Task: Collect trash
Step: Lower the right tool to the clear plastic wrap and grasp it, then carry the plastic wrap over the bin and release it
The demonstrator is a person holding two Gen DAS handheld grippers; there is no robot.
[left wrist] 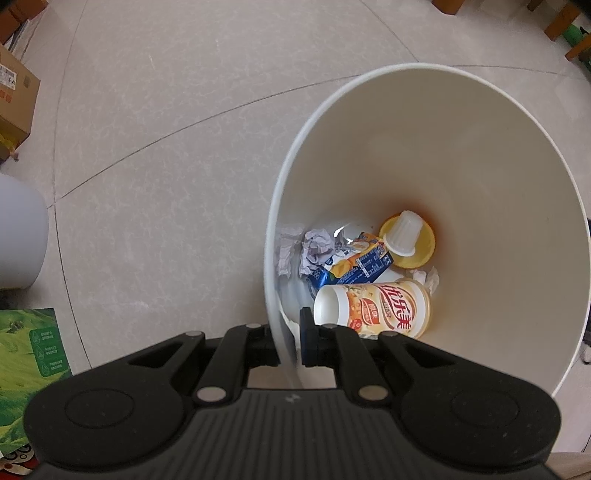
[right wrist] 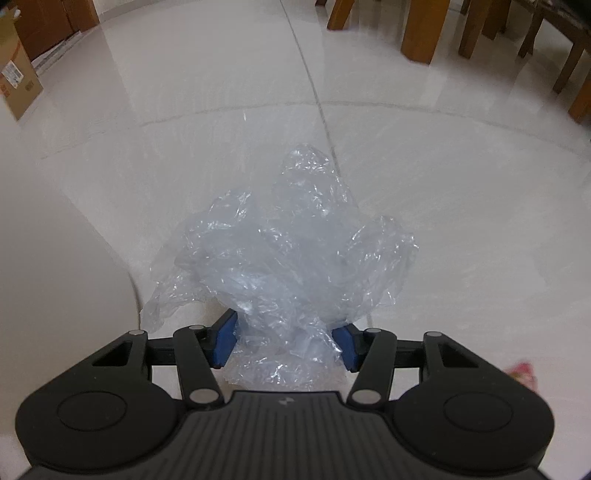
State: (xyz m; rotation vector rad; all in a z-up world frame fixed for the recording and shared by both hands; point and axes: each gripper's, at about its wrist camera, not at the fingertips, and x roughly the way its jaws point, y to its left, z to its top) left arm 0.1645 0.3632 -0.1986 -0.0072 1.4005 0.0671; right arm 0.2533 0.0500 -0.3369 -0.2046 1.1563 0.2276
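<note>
Glossy pale tiled floor, wooden furniture legs, cardboard box

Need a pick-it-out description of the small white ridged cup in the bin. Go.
Find the white bin whose rim the left gripper clamps, and look at the bottom. The small white ridged cup lies on a yellow lid, beyond the printed drink bottle. Unlike the crumpled paper and blue wrapper, it is plain, rigid and unprinted.

Your left gripper is clamped on the near rim of the white bin, one finger outside the wall, one inside. You look down into it: a milk-tea cup lies on its side, with a blue-and-yellow wrapper, crumpled paper, and a small white cup on a yellow lid.
</note>
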